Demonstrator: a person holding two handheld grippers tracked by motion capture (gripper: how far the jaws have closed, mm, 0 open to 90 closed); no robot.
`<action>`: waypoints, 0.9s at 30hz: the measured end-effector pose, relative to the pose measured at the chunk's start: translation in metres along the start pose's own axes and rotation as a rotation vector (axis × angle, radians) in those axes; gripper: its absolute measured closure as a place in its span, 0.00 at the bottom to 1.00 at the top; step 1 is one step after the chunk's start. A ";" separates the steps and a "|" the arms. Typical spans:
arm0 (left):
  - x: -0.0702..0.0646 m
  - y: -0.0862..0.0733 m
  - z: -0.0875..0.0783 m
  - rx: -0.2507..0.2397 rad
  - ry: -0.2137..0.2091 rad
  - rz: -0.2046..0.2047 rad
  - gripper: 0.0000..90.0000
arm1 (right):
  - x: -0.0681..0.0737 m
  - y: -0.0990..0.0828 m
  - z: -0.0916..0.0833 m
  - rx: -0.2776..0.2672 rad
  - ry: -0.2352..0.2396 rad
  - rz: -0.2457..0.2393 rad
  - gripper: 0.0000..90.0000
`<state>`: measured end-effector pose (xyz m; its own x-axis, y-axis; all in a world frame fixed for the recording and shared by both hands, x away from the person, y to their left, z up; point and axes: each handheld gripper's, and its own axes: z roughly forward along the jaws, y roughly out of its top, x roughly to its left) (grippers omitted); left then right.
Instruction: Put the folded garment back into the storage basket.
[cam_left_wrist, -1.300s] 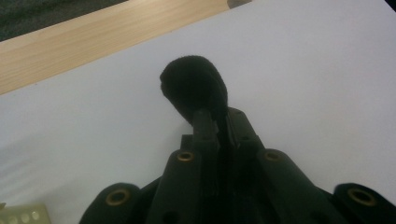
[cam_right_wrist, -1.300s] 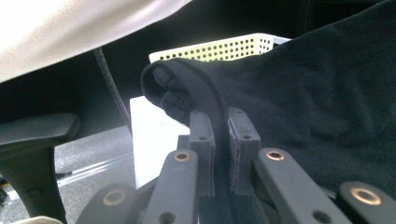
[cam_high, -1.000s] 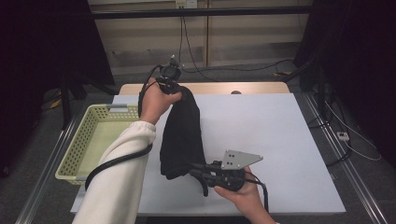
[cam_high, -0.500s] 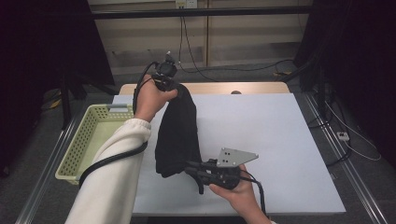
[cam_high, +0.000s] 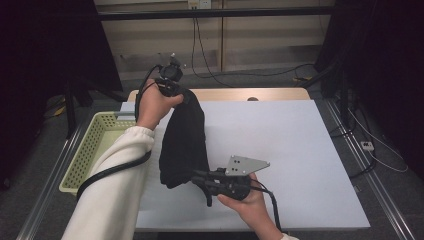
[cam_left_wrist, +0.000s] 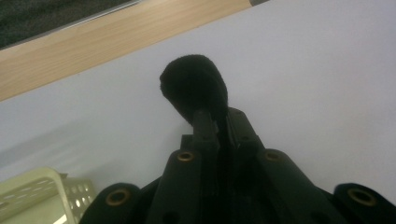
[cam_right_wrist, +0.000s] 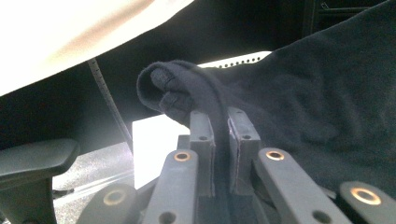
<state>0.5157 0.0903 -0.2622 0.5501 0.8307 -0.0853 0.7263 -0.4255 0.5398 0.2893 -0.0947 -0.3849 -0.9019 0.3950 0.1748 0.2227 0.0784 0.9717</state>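
A black cloth (cam_high: 183, 140) hangs folded above the white table (cam_high: 290, 145), stretched between both grippers. My left gripper (cam_high: 186, 96) is raised at the far left of the table and is shut on the cloth's upper end, a rounded tuft of black cloth (cam_left_wrist: 194, 84) poking out past its jaws. Lower down near the front edge, my right gripper (cam_high: 197, 179) is shut on the cloth's bottom corner; a rolled fold of the black cloth (cam_right_wrist: 182, 88) sticks out between its jaws.
A pale green slatted basket (cam_high: 90, 150) stands off the table's left side, its corner (cam_left_wrist: 32, 191) also in the left gripper view. A wooden strip (cam_high: 235, 94) runs along the table's far edge. Cables lie on the floor behind and to the right.
Both hands have carried the cloth a little to the left, toward the basket. Both grippers have stayed shut on it.
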 end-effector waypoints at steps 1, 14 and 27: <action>0.001 0.000 -0.001 -0.001 -0.003 -0.002 0.94 | 0.000 0.000 0.002 0.000 0.002 0.000 0.92; 0.016 -0.005 -0.005 0.008 0.011 -0.018 0.94 | 0.002 0.002 0.021 -0.002 0.022 0.005 0.92; 0.024 -0.005 -0.014 0.006 0.032 -0.016 0.94 | 0.003 0.004 0.030 -0.014 0.029 0.005 0.92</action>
<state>0.5195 0.1171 -0.2549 0.5253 0.8482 -0.0672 0.7374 -0.4144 0.5334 0.2986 -0.0660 -0.3857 -0.9114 0.3683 0.1836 0.2219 0.0639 0.9730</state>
